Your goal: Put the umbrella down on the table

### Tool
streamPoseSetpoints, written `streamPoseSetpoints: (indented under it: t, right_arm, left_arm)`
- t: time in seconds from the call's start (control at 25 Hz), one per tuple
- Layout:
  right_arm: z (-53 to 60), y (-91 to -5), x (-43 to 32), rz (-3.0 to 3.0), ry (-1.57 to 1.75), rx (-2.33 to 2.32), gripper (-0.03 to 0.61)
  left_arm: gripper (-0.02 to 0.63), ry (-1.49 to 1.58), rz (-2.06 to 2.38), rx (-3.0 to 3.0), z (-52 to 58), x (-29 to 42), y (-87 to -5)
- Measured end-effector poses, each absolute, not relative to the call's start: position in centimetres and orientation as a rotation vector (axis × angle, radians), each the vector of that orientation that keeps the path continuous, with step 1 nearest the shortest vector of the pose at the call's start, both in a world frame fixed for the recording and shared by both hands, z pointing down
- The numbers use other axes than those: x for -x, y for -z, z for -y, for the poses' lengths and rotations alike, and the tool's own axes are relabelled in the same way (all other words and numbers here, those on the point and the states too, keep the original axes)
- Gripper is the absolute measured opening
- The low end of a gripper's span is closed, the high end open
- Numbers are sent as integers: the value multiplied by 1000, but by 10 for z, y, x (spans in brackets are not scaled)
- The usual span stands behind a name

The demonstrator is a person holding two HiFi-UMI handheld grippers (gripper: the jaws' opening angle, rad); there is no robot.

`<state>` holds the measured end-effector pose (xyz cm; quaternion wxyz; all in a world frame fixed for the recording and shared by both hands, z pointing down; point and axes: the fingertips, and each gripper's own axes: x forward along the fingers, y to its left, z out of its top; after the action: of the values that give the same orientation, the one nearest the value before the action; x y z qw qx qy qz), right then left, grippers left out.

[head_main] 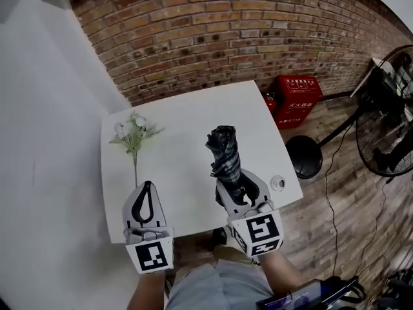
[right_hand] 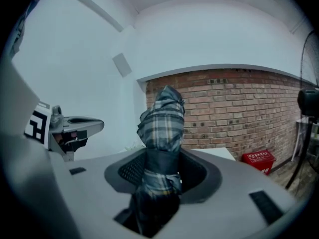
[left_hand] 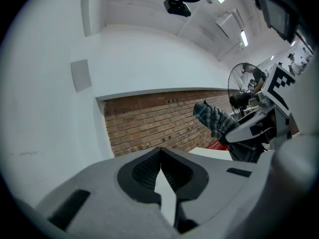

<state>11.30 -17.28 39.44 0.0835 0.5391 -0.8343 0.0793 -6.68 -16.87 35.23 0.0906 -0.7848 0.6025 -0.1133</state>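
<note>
right tongs are pinching the folded umbrella near its base so it sticks out ahead of them over the counter, ready to lay down, left tongs alongside pressed together and empty

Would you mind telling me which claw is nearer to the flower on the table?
Left. The left claw is close to the stem end of the flower; the right claw, holding the umbrella, is farther off to the side.

Against brick wall, red fire-extinguisher box; right of it, pedestal fan on wooden floor; far left, white-flowered sprig.
</note>
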Motion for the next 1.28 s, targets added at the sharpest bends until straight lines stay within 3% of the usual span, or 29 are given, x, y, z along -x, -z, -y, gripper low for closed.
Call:
streamPoseSetpoints:
  t: [0.64, 1.28]
  right_arm:
    - [256, -342, -80, 2615, -100, -1521, 186]
    - [289, -367, -43, 2518, -159, -1478, 186]
  left_arm:
    - [9, 236, -1876, 2167, 222, 99, -296]
    - [9, 278, -1874, 2262, 264, 131, -324]
